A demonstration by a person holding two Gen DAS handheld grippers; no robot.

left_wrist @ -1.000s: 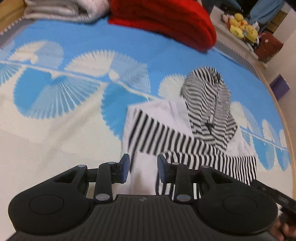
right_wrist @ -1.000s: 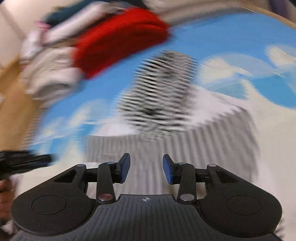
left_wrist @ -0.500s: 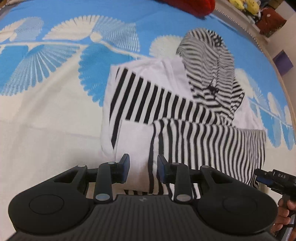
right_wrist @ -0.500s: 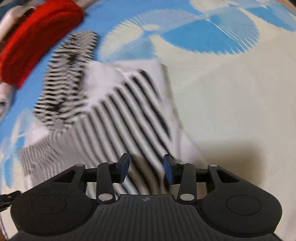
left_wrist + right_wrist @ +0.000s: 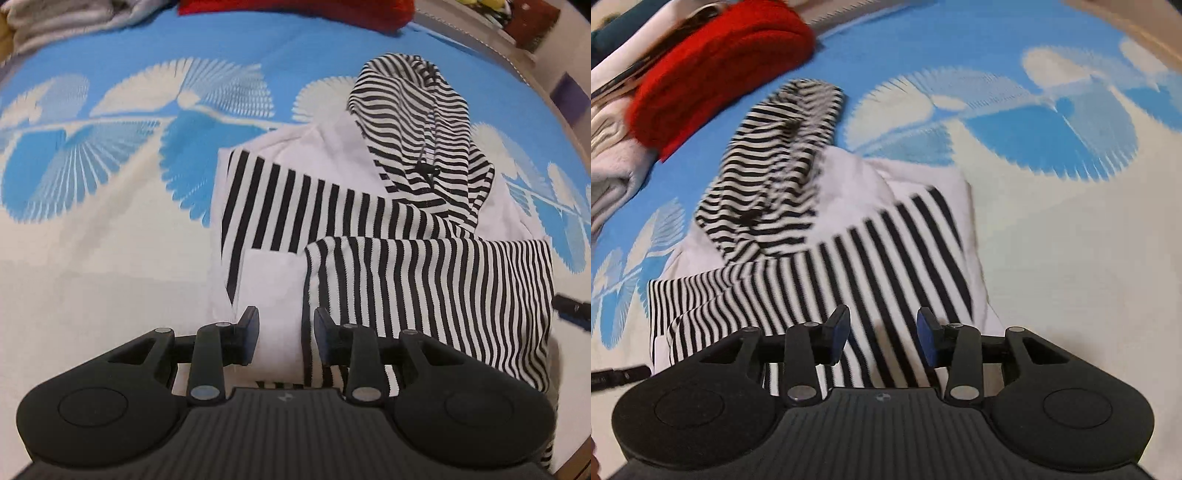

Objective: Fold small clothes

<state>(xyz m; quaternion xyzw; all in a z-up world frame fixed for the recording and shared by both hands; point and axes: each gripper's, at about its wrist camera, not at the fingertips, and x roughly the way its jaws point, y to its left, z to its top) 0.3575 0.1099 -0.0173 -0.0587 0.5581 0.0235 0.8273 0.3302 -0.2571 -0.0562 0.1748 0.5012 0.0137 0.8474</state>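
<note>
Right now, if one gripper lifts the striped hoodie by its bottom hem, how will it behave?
Probably floppy: the striped hoodie lies flat, sleeves folded across the body. Lifted at one point, the folded sleeves would likely fall open. It looks thin and light, so it may slide over the blue-and-white blanket when pushed.

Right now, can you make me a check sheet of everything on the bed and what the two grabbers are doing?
Surface: blue and cream patterned bedspread, flat.
Job's things: striped hoodie lying with sleeves folded across, hood pointing away.
Clutter: red knit and pale folded clothes stacked beyond the hood.
Grippers: left hand-held gripper open over the hoodie's lower part; right hand-held gripper open over its stripes; neither holds cloth.
Cables: nothing seen.
Surroundings: yellow toys, blurred, in the far corner.
</note>
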